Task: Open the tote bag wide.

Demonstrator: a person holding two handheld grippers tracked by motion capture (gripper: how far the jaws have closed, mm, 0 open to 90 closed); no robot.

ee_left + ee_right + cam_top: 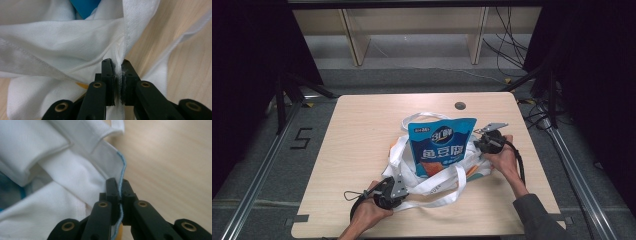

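A white cloth tote bag [438, 175] lies on the wooden table [362, 130], its straps spread out. A blue snack pouch [441, 145] with white lettering stands in the bag's mouth, its top half out. My left gripper [398, 189] is at the bag's near left corner, shut on a fold of the white bag cloth [118, 67]. My right gripper [479, 142] is at the bag's right side, shut on the bag's blue-stitched edge [119, 188]. In the left gripper view a bit of the blue pouch [85, 6] shows above the cloth.
A round cable hole [460, 105] sits near the table's far edge. Bare tabletop lies left of the bag and behind it. Metal rails [267, 160] run along both sides of the table. Wooden shelving legs [357, 42] and loose cables [507, 45] lie on the floor beyond.
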